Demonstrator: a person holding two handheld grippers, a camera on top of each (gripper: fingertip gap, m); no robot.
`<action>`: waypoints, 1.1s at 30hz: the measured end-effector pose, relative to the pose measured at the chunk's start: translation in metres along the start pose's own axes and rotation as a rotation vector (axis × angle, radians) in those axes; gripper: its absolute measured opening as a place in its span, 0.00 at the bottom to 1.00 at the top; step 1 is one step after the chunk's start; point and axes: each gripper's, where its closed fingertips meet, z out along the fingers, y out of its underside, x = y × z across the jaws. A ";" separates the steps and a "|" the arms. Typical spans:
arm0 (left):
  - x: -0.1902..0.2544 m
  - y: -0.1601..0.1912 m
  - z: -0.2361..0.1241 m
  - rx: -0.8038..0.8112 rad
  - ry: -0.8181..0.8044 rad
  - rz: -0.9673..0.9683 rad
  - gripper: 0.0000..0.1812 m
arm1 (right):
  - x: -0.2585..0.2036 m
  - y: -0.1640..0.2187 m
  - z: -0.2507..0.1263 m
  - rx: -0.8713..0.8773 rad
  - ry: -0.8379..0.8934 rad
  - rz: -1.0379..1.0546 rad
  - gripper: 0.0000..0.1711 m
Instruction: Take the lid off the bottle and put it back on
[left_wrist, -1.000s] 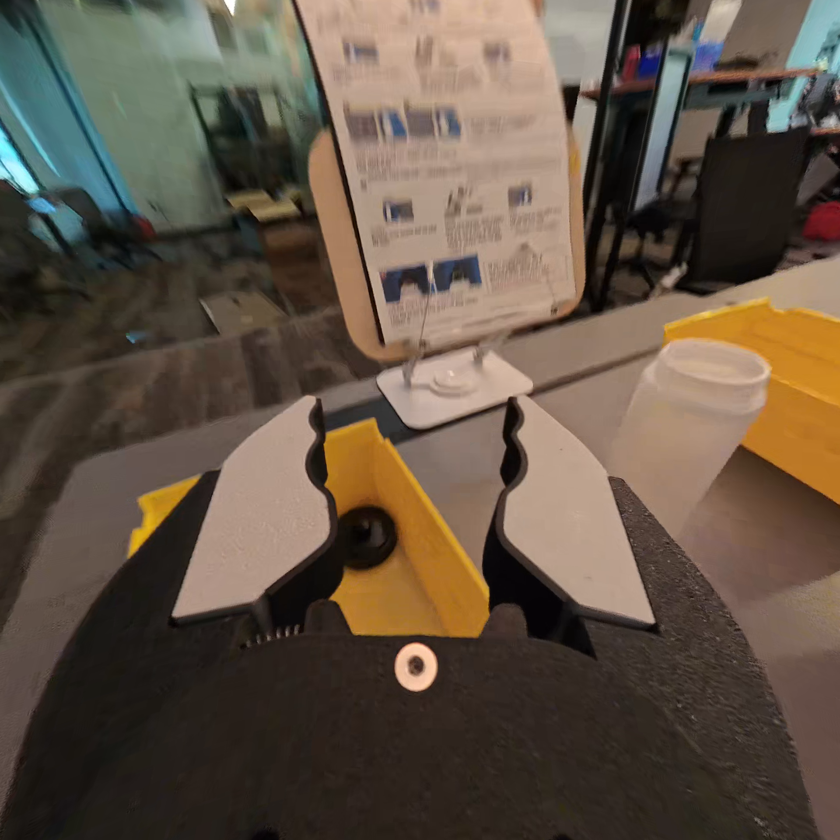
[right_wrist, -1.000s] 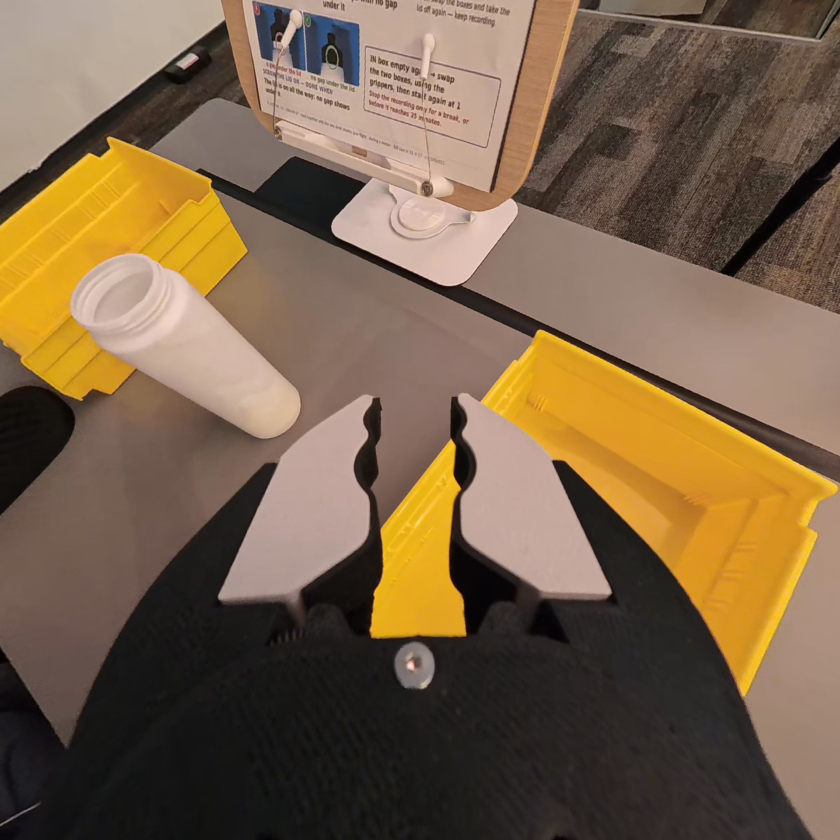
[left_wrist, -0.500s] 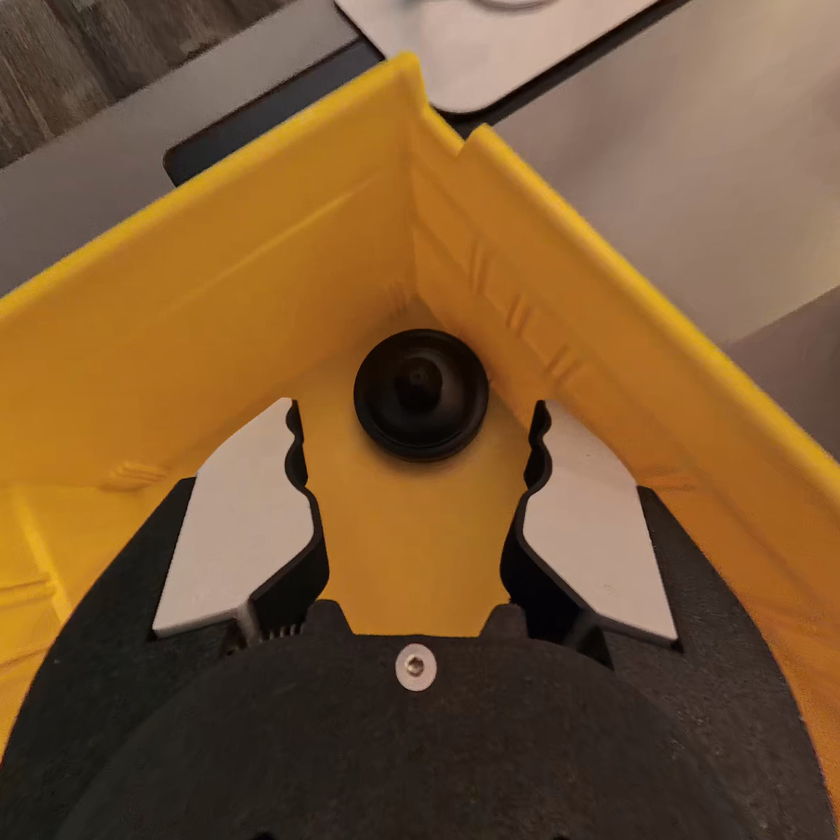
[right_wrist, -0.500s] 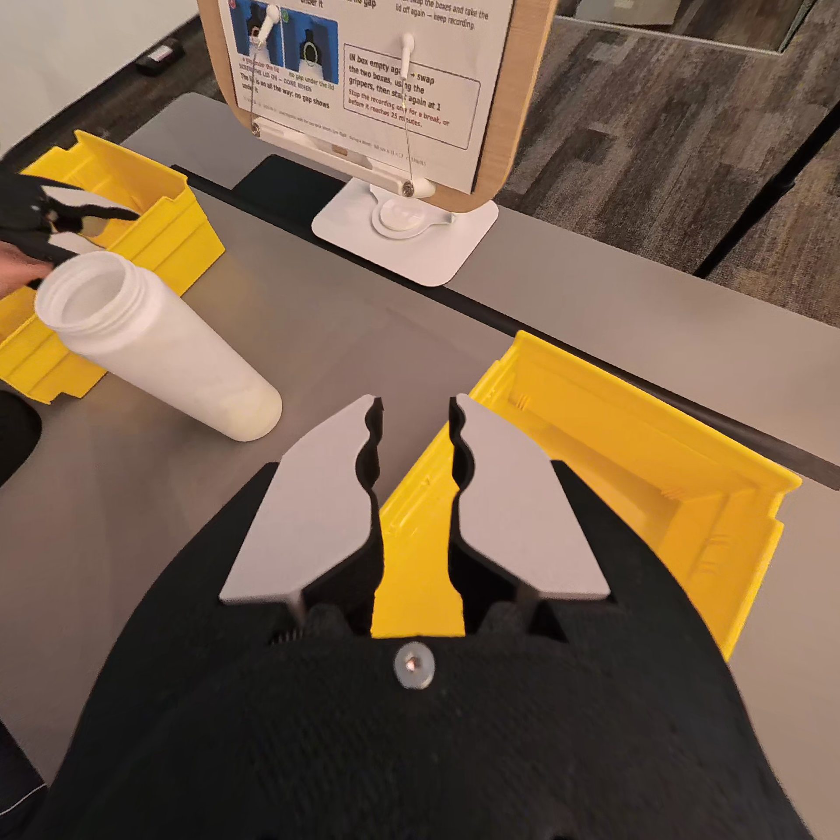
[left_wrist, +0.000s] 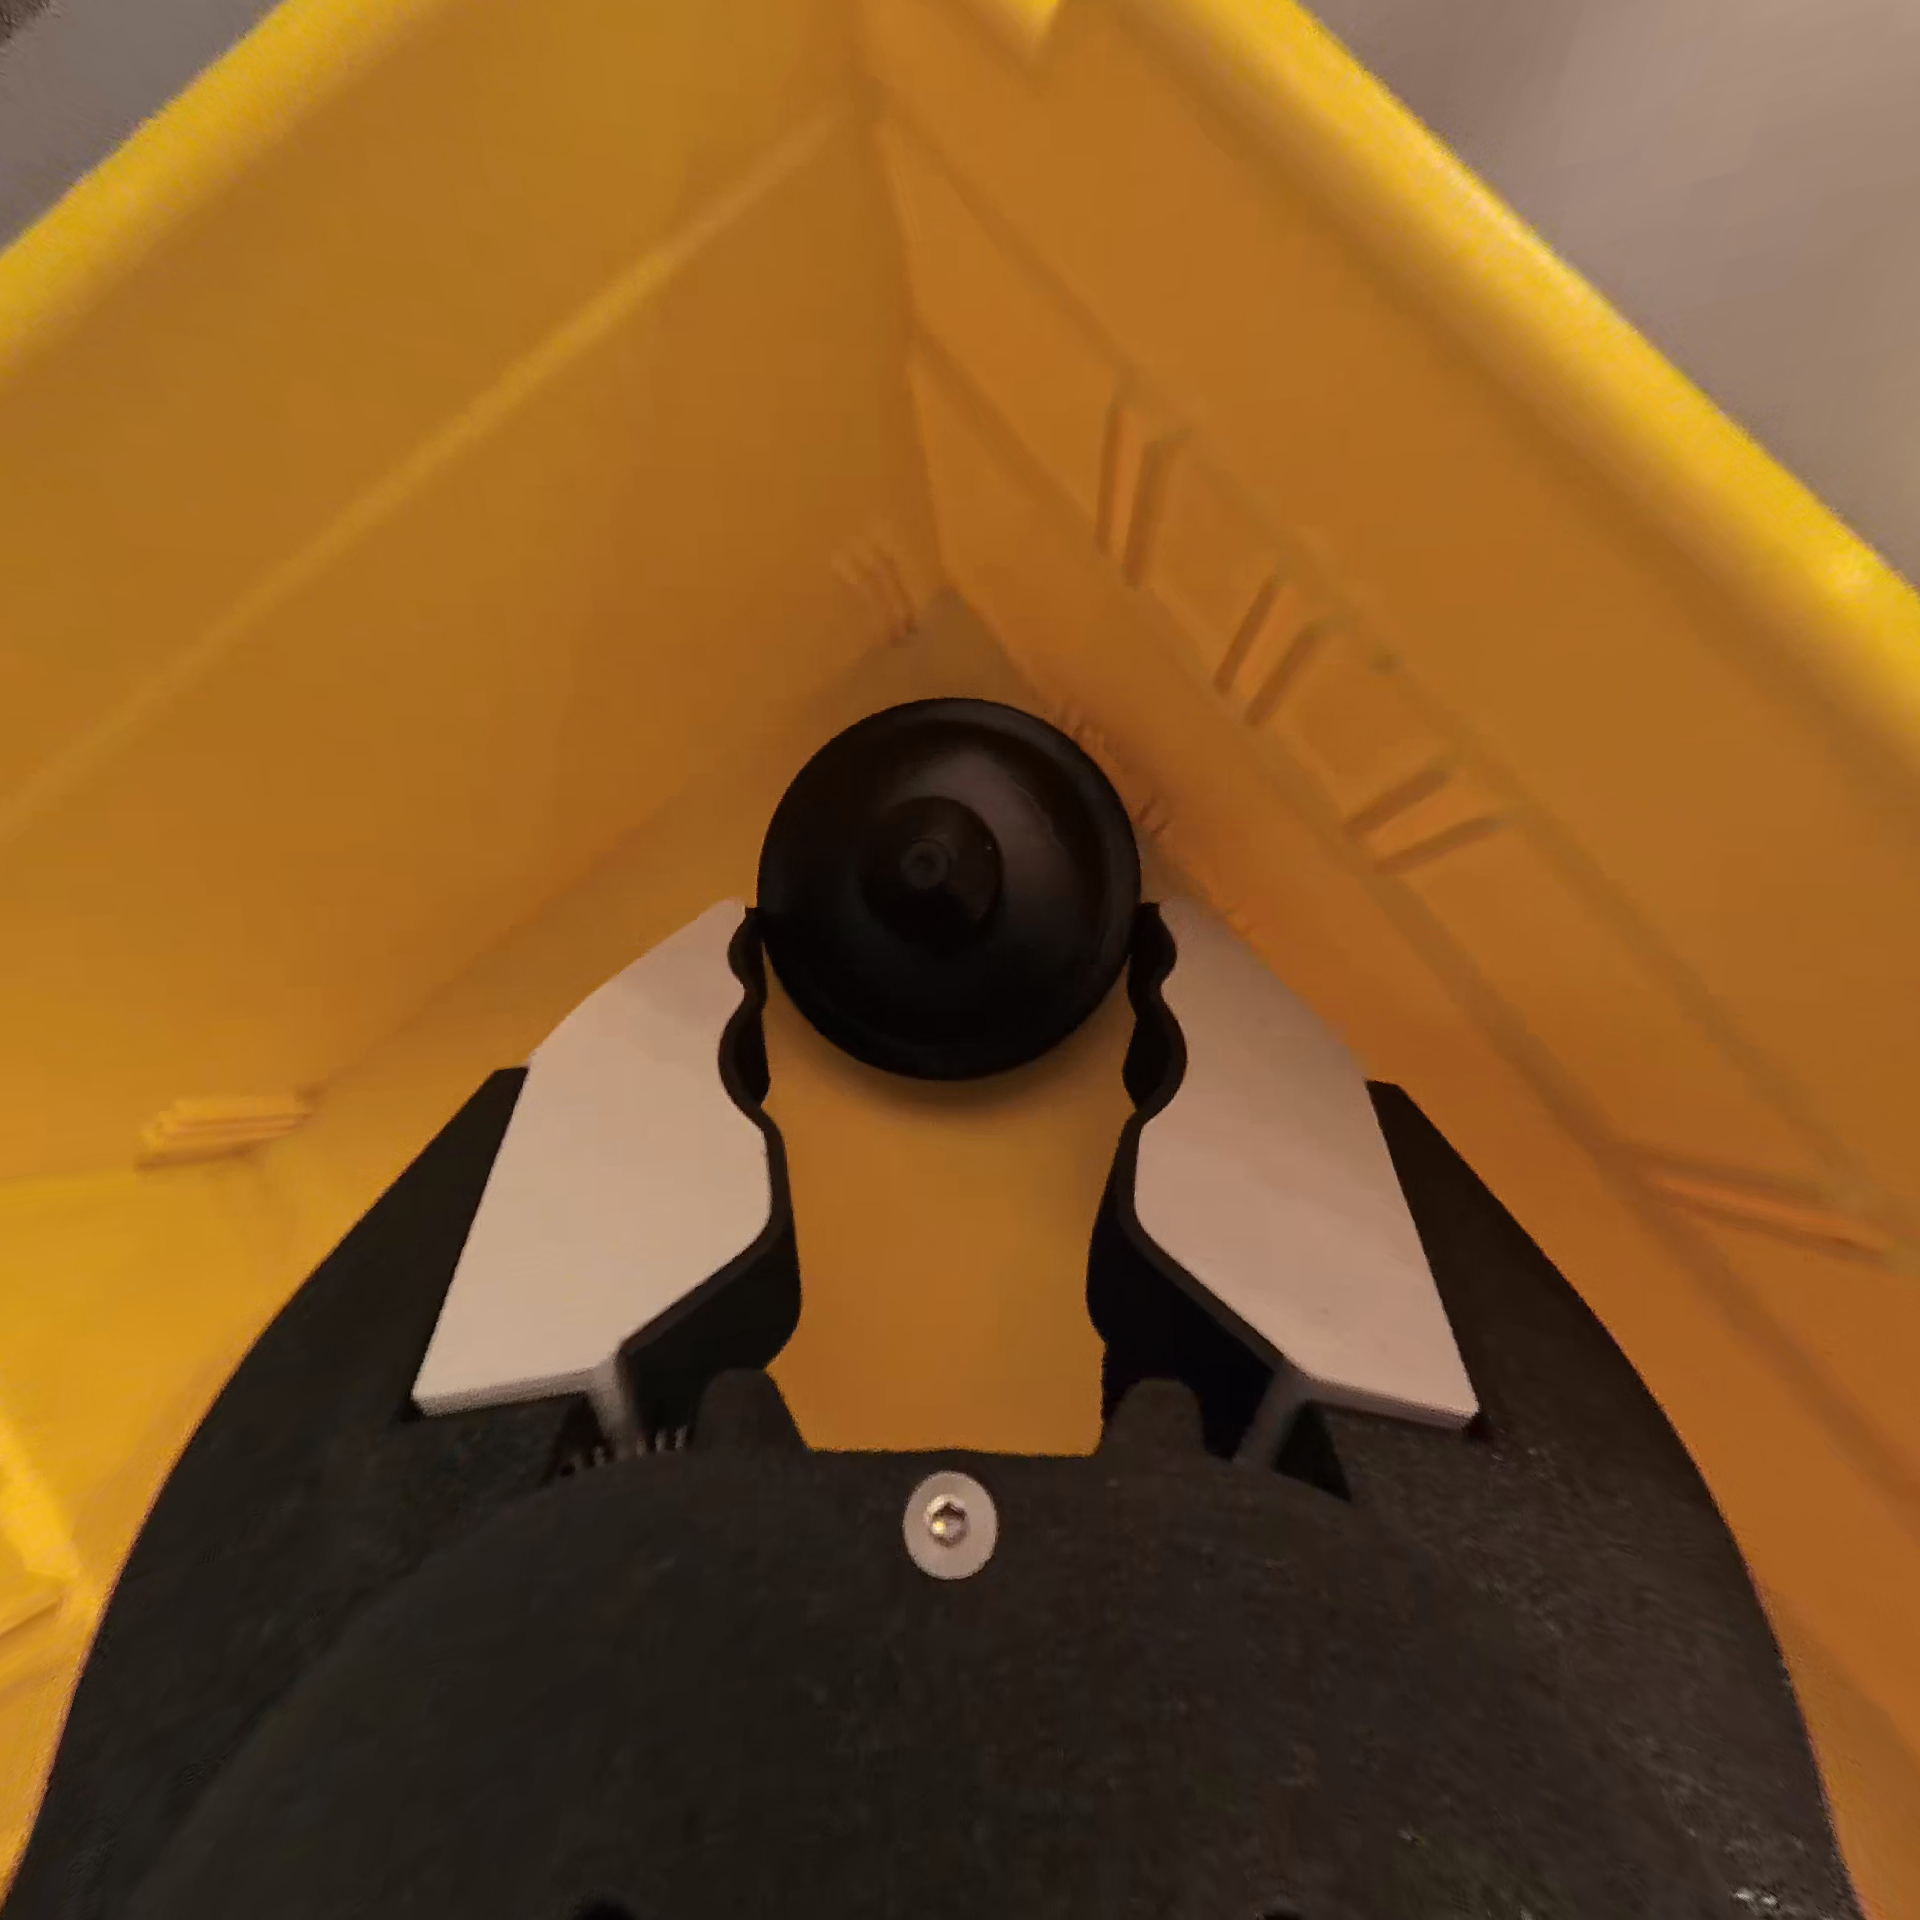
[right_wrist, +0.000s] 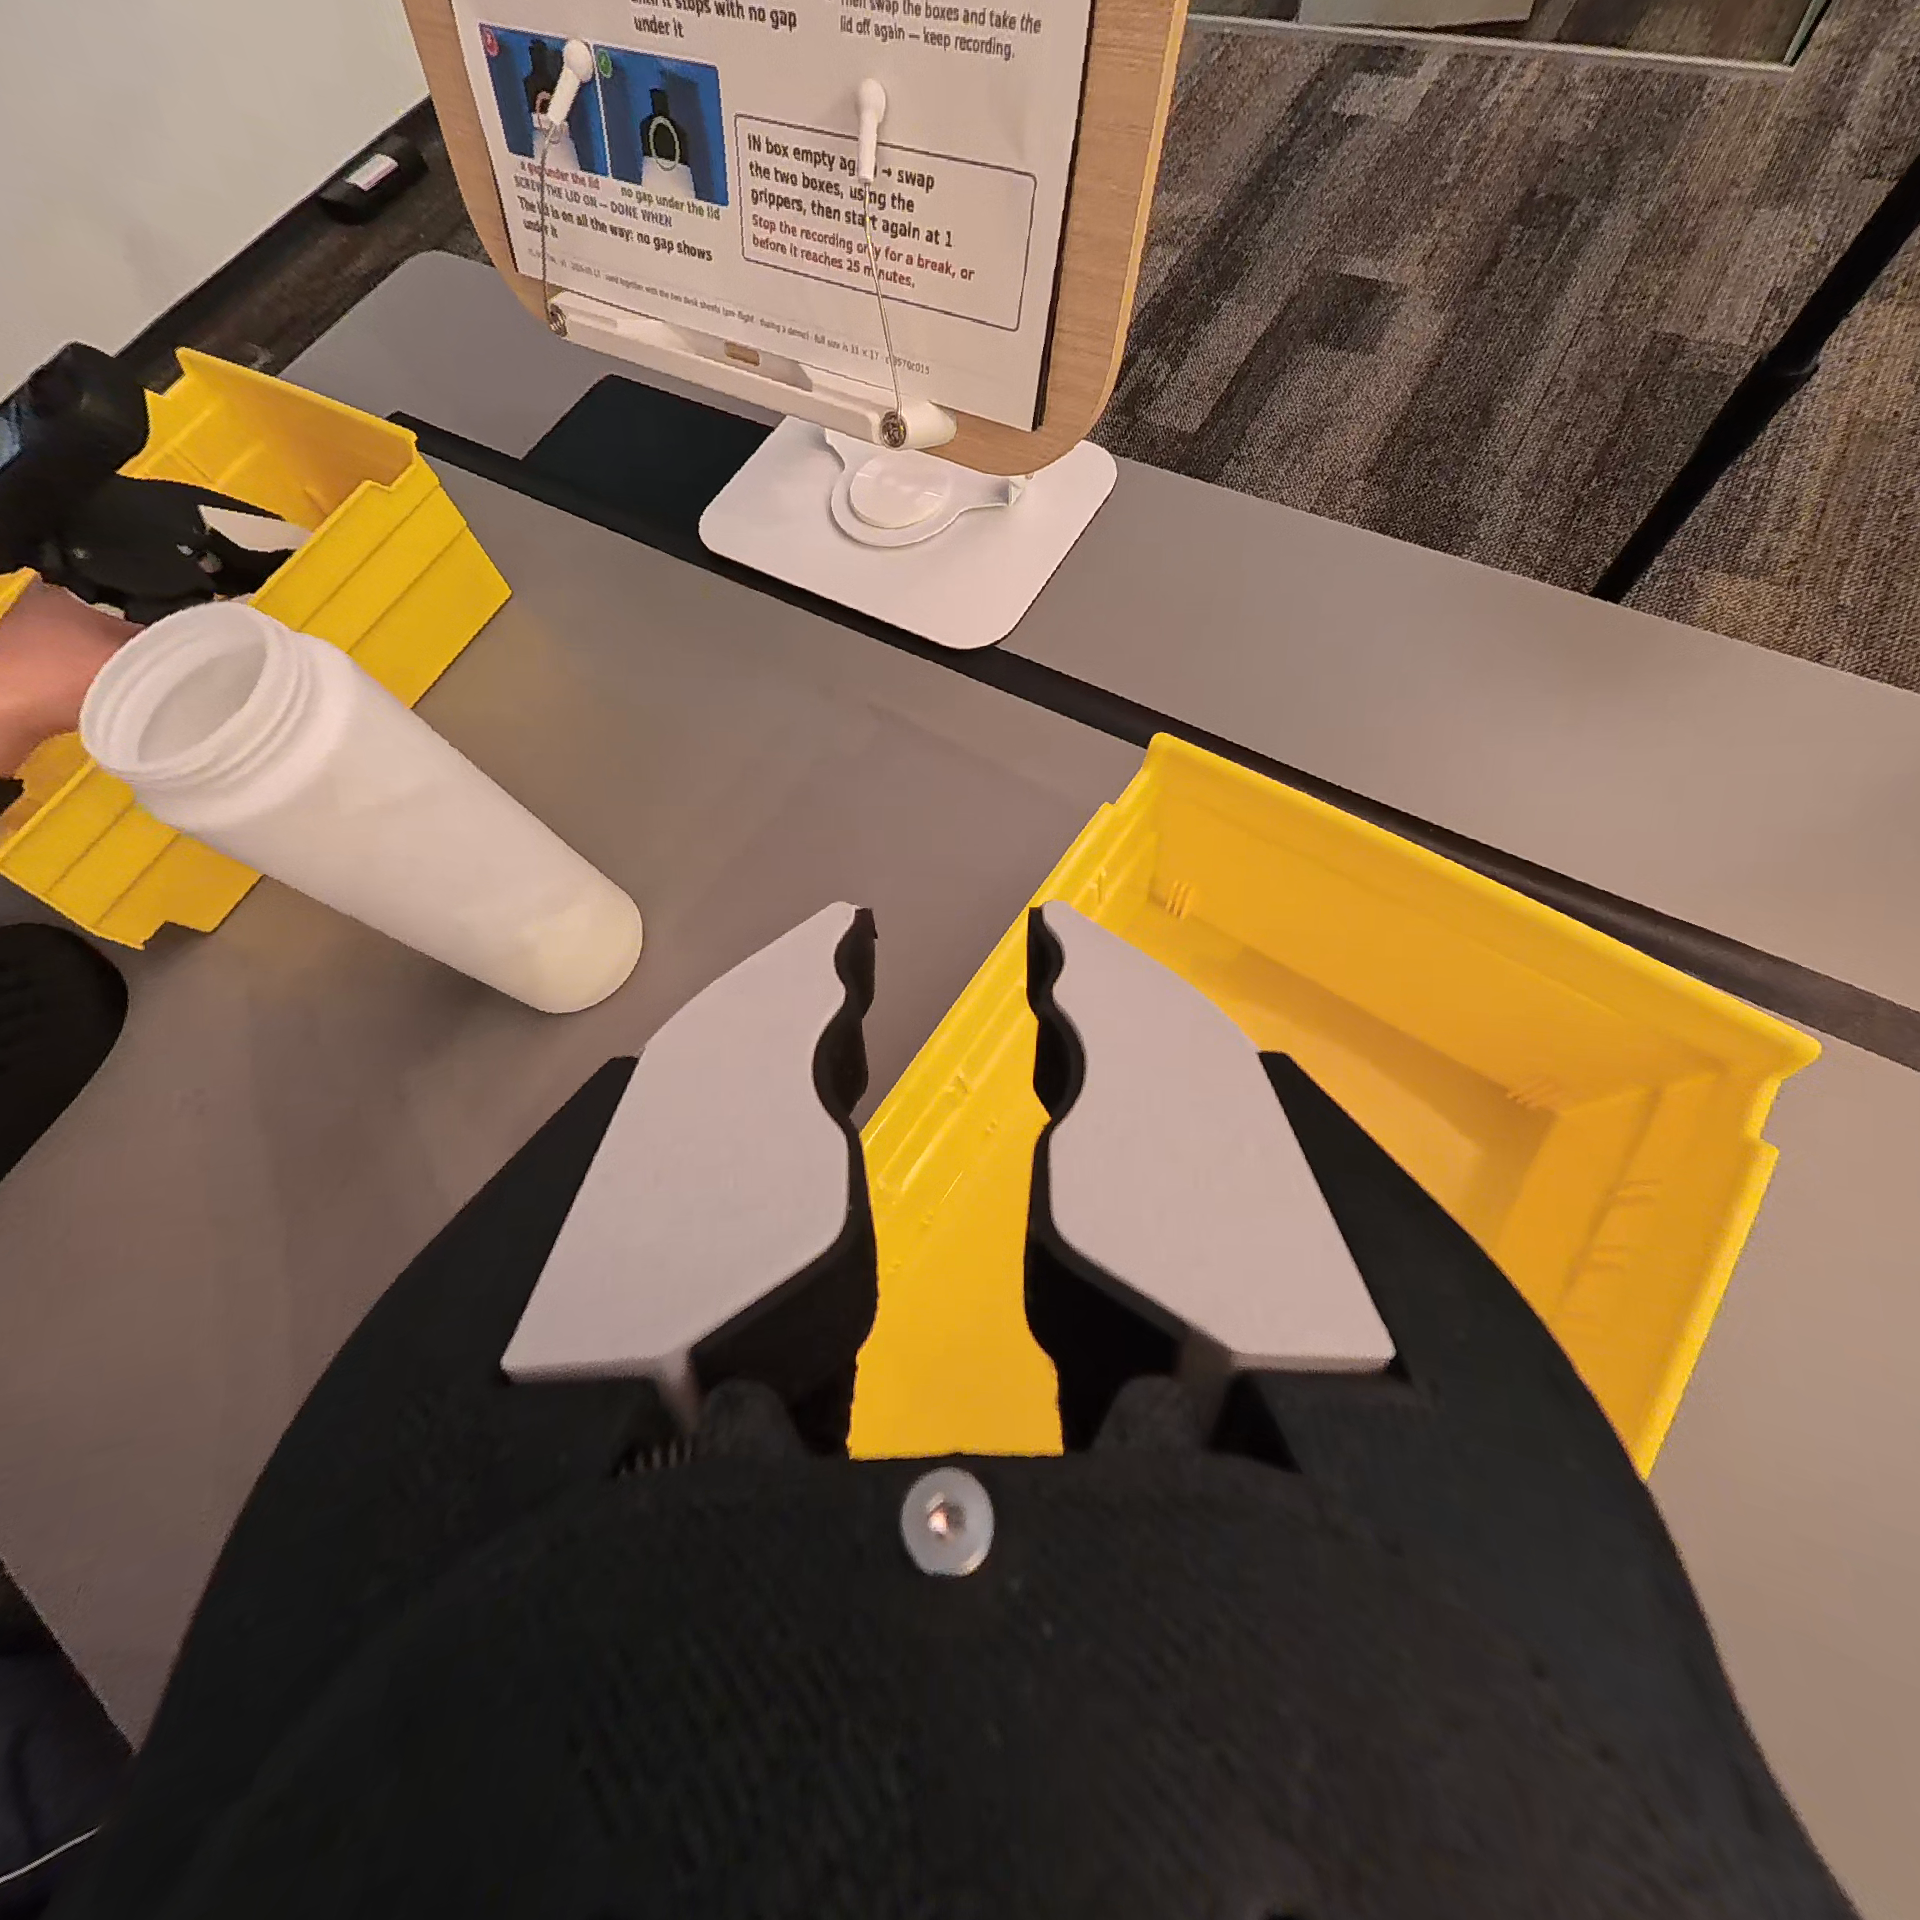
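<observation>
Grey tabletop (right_wrist: 1351, 665) carries two yellow plastic bins and a white stand with an instruction sheet (right_wrist: 790, 177). Inside the corner of the left yellow bin (left_wrist: 436, 540), the left gripper (left_wrist: 948, 914) has its fingertips on either side of the round black lid (left_wrist: 945, 883), seemingly touching it; firm grip cannot be told. Left of the right gripper (right_wrist: 948, 920), whose jaws stand slightly apart and empty above the right yellow bin (right_wrist: 1455, 997), stands the uncapped translucent white plastic bottle (right_wrist: 353, 800).
</observation>
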 end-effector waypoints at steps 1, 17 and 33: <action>-0.004 0.002 -0.002 -0.009 -0.025 -0.013 0.37 | 0.000 0.000 -0.001 0.003 -0.003 0.001 0.17; 0.073 -0.114 -0.186 0.556 0.012 0.104 0.37 | -0.067 -0.056 -0.031 0.369 -0.089 -0.329 0.19; 0.277 -0.131 -0.206 0.496 0.341 0.670 0.37 | -0.266 0.009 0.024 0.367 -0.702 -0.794 0.42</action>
